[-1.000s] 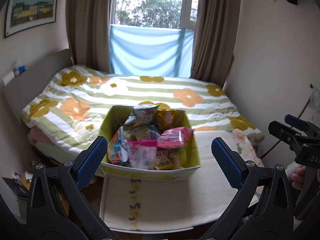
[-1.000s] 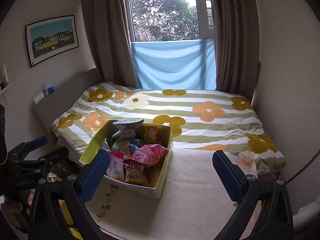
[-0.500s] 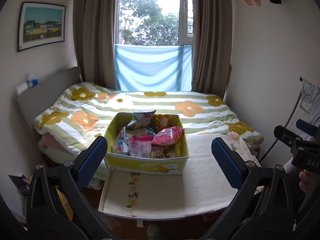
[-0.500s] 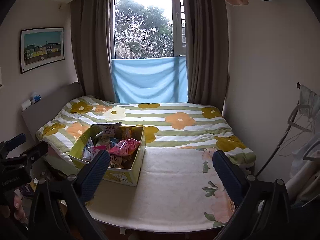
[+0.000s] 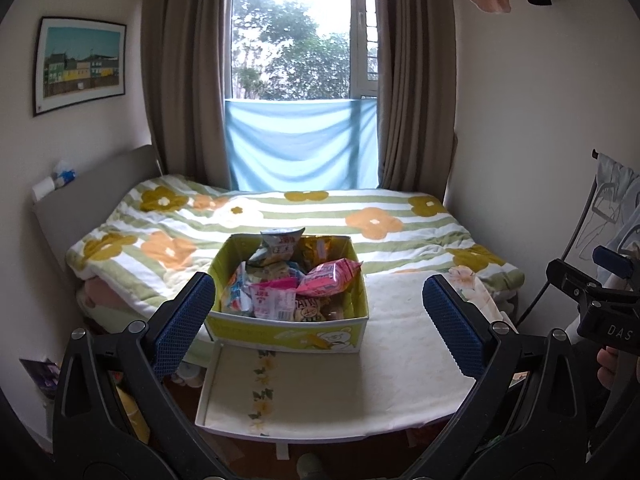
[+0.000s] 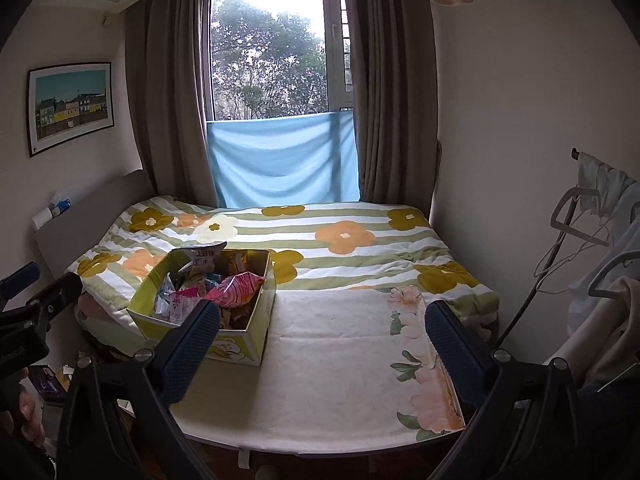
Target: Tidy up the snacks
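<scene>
Basically, snack bags [image 5: 280, 280] heaped centre-frame in the box [image 5: 288, 332] on the table [image 5: 320, 392] look light, crinkly, crushable; pinch the pink bag [image 5: 328, 278] by its end seam; left gripper [image 5: 320, 320] and right gripper [image 6: 322, 344] fingers wide, empty.

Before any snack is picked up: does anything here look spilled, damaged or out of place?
Nothing is spilled or damaged. The snack box sits upright on the cloth-covered table, heaped untidily: a pink packet lies across the pile and a grey packet pokes above the rim. Both the left gripper and right gripper are open and empty.
</scene>
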{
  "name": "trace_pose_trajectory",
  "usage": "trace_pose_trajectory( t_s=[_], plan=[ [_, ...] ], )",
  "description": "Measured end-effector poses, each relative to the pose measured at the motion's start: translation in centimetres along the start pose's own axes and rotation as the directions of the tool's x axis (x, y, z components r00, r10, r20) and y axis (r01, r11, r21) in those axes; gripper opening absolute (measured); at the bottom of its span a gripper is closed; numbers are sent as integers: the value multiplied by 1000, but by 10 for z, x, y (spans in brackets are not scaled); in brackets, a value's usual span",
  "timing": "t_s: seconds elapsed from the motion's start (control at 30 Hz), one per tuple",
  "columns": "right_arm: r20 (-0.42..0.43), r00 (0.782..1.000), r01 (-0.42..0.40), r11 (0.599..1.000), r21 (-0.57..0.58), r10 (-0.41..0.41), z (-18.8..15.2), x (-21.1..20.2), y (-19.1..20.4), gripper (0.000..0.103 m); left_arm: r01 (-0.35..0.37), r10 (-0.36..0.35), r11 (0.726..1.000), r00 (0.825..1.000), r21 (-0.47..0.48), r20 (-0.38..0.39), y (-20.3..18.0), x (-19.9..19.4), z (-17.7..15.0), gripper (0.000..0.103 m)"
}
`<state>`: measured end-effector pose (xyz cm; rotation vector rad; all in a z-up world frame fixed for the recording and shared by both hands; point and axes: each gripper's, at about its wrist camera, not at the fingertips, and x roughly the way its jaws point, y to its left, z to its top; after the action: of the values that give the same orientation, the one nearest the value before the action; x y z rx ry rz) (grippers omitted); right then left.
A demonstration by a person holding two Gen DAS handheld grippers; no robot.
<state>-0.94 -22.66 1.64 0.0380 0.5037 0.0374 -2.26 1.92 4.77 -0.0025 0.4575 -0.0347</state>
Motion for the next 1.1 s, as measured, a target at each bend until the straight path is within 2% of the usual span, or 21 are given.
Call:
trace_pose_trajectory(
  t_s=[1.1],
  plan=[
    [-22,999,34,999,-12,-34,8,10,-2,102,0,0,1000,1000,3,5,-3,9,2,103]
  ],
)
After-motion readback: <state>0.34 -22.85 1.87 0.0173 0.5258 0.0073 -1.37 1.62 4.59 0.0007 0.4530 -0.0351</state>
